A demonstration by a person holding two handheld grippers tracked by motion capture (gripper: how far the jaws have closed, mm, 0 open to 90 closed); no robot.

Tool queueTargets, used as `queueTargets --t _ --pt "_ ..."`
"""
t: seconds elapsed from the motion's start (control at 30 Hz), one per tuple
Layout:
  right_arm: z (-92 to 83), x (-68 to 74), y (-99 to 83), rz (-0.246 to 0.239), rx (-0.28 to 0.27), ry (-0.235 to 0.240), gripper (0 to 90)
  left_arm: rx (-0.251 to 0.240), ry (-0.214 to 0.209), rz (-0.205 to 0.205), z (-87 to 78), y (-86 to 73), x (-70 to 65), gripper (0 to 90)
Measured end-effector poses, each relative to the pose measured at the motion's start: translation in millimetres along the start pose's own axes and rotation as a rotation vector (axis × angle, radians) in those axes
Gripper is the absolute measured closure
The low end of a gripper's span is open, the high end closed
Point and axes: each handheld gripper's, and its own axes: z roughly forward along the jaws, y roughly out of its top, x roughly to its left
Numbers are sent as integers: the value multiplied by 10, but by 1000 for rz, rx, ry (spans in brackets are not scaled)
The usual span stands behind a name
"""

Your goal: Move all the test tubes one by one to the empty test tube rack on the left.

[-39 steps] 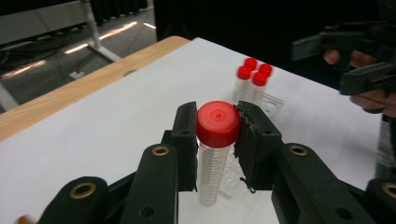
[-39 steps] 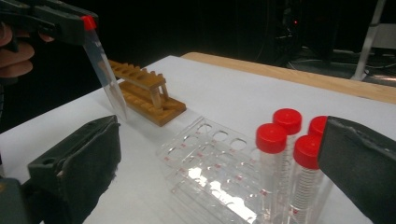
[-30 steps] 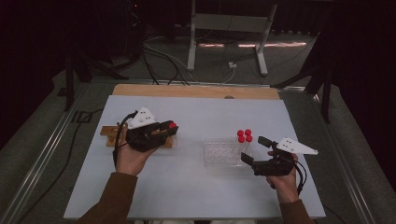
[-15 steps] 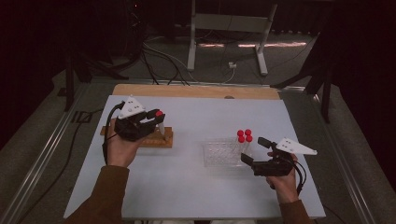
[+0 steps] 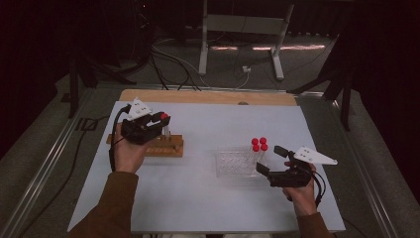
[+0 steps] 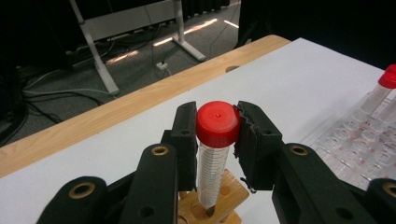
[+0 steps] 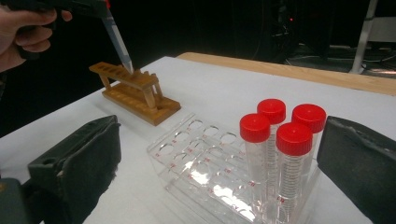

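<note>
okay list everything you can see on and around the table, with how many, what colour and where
held tube: one, clear with red cap, between the left jaws, tip at a hole of the wooden rack
wooden rack: one, brown, left part of the table
clear rack: one, transparent, right of centre
racked tubes: four, clear with red caps, at one end of the clear rack
table: one, white top with a wooden strip along the far edge
metal stand: one, grey, on the floor beyond the table
left gripper: black, shut on the held tube
right gripper: black, open, facing the clear rack
</note>
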Motion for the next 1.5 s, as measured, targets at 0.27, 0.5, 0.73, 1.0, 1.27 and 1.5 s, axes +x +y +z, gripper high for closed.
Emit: queueTargets --t 0.27,0.5,0.73,1.0,1.27,1.5 --pt "-6 -2 0 1 -3 0 0 25 12 -10 92 -60 18 707" --pt "-4 -6 -3 0 0 -1 0 39 15 -29 157 -150 37 707" --pt "0 -8 -9 2 0 0 0 61 17 -42 224 -243 50 706" --pt "5 -13 -18 1 1 0 0 80 13 -63 295 -366 54 704" --pt "7 -17 -23 4 3 -1 0 98 8 -73 363 -466 42 703" --pt "15 -25 -35 5 6 -2 0 112 3 -78 419 -541 45 703"
